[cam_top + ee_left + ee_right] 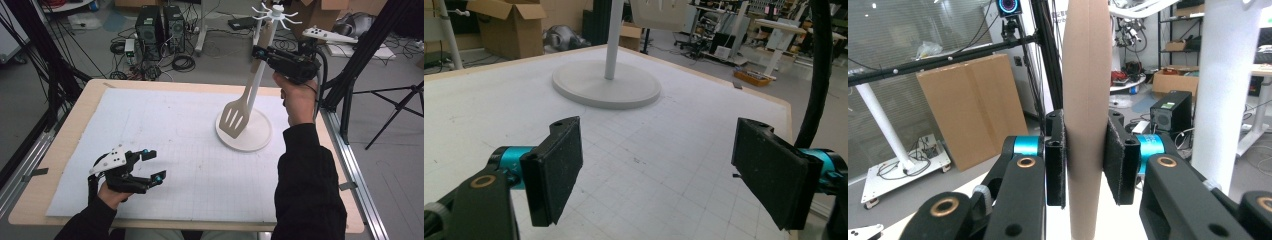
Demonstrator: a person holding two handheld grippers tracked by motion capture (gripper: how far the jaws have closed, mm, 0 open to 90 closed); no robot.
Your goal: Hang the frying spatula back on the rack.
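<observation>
A person's right gripper (260, 52), raised above the far right of the table (65, 145), has its jaws closed on the tan handle of a slotted spatula (236, 116), whose blade hangs down touching or just over the round base of a white utensil stand (250, 137). The stand's post rises just beside the handle to hooked arms at its top. The left gripper (152, 165) rests low at the near left over the white mat (165, 130), jaws spread wide and empty.

In the right gripper view the spatula handle (1087, 100) is running off both top and bottom edges, its slotted blade out of frame. In the left gripper view the stand's pole (614, 37) is getting cut off at the top edge
</observation>
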